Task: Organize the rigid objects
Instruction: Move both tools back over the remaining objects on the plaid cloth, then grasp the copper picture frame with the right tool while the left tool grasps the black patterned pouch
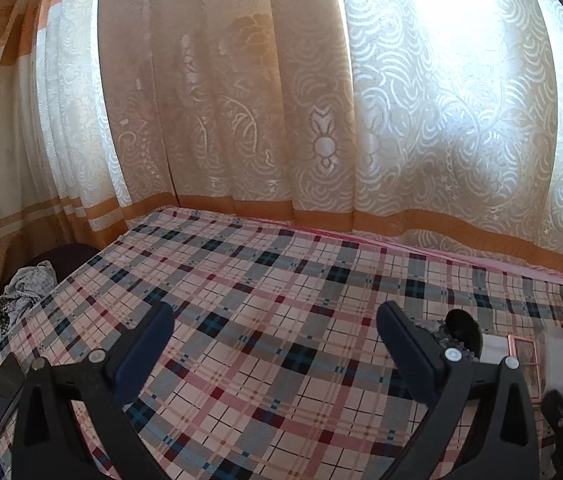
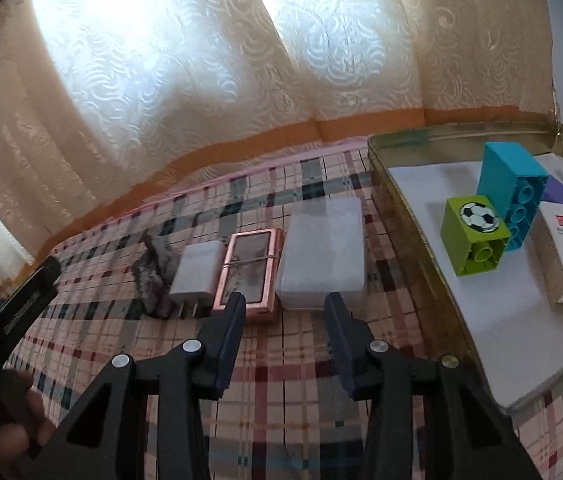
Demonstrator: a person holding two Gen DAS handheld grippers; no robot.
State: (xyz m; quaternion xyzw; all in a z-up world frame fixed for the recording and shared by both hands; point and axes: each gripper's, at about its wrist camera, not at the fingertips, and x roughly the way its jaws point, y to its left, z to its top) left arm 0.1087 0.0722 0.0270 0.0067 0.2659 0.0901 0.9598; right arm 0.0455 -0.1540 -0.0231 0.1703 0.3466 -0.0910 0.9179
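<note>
Right gripper [image 2: 285,304] half open, empty, fingertips just short of translucent white plastic box [image 2: 321,256] on plaid tablecloth [image 2: 281,400]. Copper-framed rectangular case [image 2: 247,270] beside box; white charger [image 2: 195,266] next. Gold metal tin [image 2: 401,184] holds green block [image 2: 475,236], blue block [image 2: 513,196]. Left gripper [image 1: 275,336] wide open, empty.

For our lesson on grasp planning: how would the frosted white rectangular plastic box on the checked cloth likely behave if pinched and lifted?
The frosted white rectangular plastic box looks stiff and probably light. Its smooth sides and rounded corners may slip. Lying flat, it seems unlikely to roll or tip.
</note>
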